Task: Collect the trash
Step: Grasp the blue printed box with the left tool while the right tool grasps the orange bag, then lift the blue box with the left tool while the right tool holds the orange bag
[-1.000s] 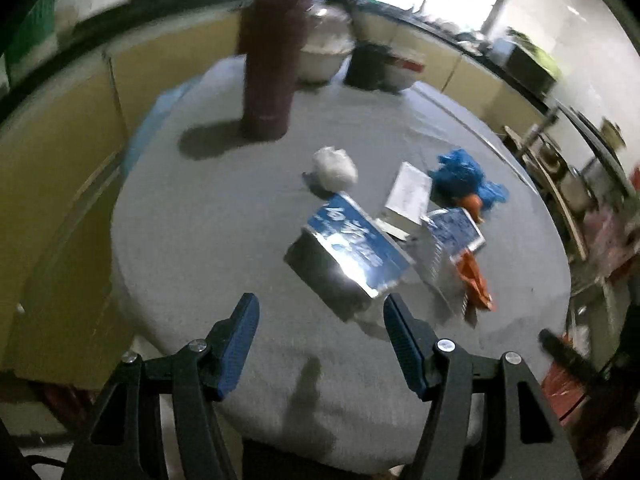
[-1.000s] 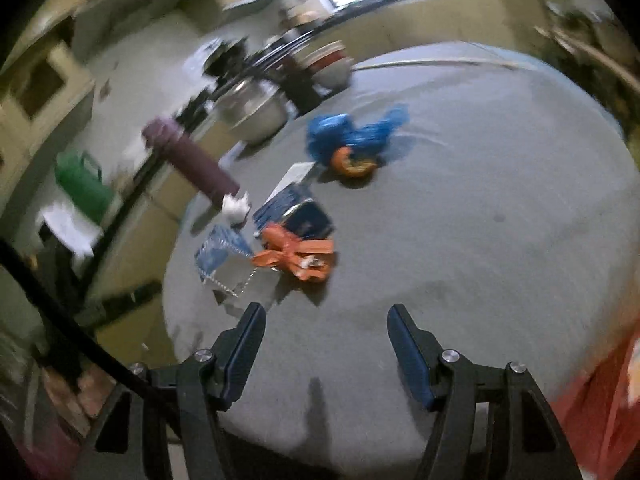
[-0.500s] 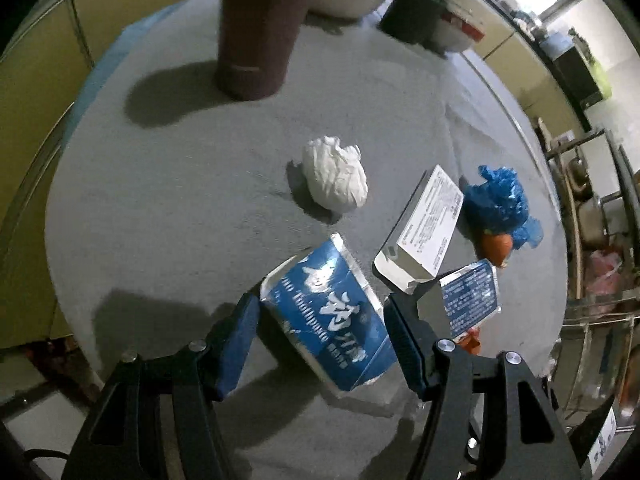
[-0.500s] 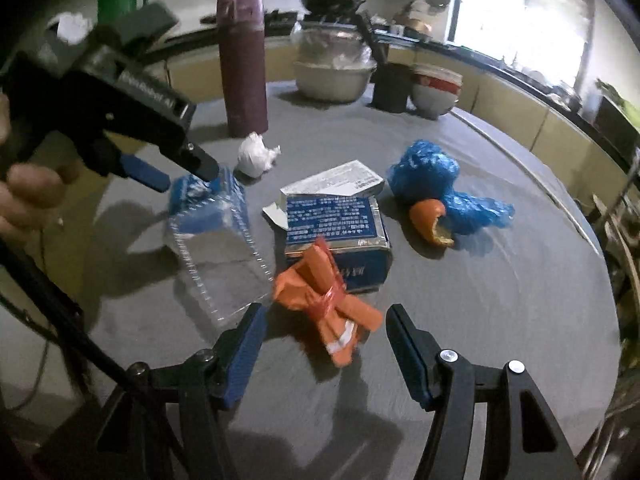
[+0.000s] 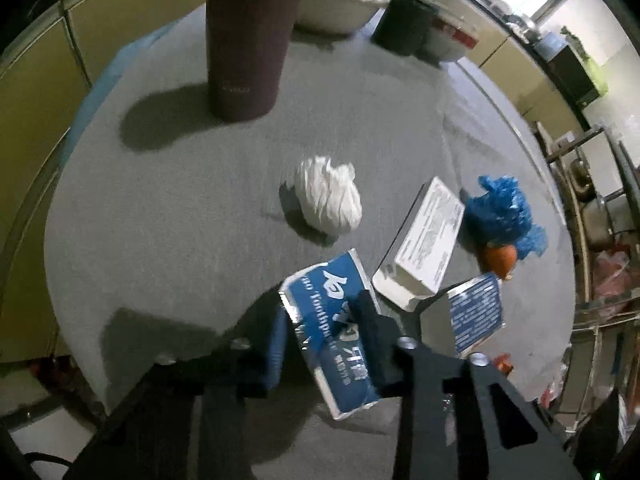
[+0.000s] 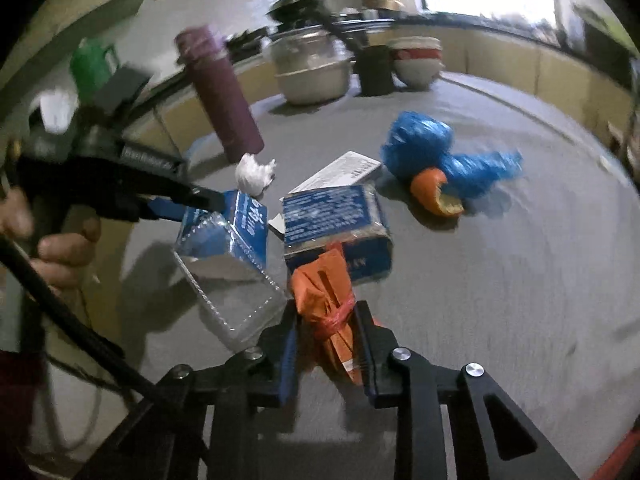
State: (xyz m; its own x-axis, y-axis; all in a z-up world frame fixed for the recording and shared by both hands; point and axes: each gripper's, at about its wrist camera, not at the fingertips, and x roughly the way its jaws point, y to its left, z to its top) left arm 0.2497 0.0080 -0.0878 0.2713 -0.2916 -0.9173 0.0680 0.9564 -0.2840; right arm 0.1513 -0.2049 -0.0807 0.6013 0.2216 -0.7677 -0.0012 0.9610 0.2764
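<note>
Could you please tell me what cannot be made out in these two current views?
- Left wrist view: the left claw covers the near half of the blue toothpaste package.
- Same view: the maroon flask is cut off by the top edge.
- Right wrist view: motion blur makes the blue box print unreadable.

We see a round table (image 5: 168, 208) covered in grey cloth, with yellow cabinets beyond its far edge. On it a dark maroon flask (image 5: 250, 36) stands upright near the back, and behind that sit a metal pot (image 6: 312, 70), a black container (image 6: 374, 66) and a red-and-white bowl (image 6: 416, 64). Nearer the middle lies a crumpled white tissue (image 5: 328, 196). Just beside it to the right lies a flat white carton (image 5: 428, 240), and past that a bunched blue plastic bag (image 5: 504, 210) with an orange peel (image 5: 500, 258) touching it. A blue printed box (image 6: 336, 224) rests close in front of the carton.
</note>
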